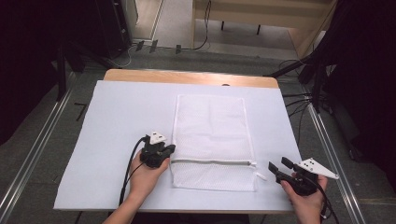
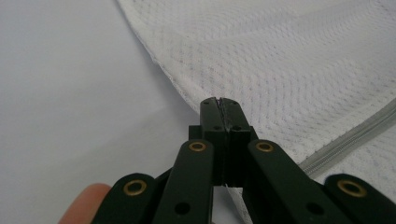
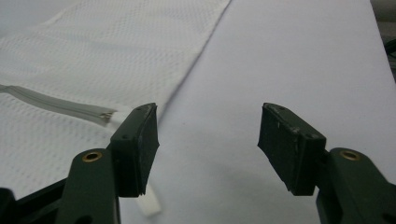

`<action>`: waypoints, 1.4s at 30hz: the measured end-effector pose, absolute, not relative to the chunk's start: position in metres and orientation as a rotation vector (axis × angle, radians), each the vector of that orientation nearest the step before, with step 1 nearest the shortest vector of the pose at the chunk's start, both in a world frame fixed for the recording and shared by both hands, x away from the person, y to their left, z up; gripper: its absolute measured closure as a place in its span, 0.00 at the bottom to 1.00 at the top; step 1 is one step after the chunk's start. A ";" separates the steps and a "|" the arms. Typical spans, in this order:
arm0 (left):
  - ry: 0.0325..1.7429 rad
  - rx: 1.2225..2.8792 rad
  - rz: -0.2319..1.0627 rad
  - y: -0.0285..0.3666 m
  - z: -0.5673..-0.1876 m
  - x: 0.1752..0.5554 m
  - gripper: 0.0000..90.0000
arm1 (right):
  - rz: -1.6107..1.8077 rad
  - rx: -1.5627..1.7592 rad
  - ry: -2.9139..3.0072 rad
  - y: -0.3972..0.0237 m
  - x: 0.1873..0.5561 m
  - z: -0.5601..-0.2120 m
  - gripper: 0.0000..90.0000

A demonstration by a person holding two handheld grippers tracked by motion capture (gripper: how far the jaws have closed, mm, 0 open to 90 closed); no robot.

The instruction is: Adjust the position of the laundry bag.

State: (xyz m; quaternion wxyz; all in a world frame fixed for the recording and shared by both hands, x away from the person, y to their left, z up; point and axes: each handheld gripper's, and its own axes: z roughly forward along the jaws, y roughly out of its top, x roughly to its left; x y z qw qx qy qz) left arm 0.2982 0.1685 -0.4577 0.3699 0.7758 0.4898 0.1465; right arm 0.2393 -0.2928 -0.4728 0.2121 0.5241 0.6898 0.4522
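A white mesh laundry bag (image 1: 212, 135) lies flat in the middle of the white mat (image 1: 116, 126), its grey zipper (image 1: 212, 162) running across near the front. My left gripper (image 1: 172, 148) is at the bag's left edge by the zipper's end. In the left gripper view the jaws (image 2: 219, 103) are pressed together on the bag's hem (image 2: 187, 88), which looks slightly raised off the mat. My right gripper (image 1: 278, 164) sits just right of the bag's front corner, open and holding nothing. In the right gripper view the gripper (image 3: 208, 135) has bare mat between its pads, with the zipper's end (image 3: 105, 115) and white pull tab (image 3: 149, 205) by the left pad.
The mat covers a wooden table (image 1: 187, 77) whose far edge shows behind it. Cables, metal floor rails (image 1: 329, 140) and dark stands surround the table. Bare mat lies left and right of the bag.
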 end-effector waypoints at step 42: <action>1.220 1.805 0.475 0.226 -0.434 0.245 0.32 | 1.481 1.330 2.021 -0.240 0.226 -0.465 0.55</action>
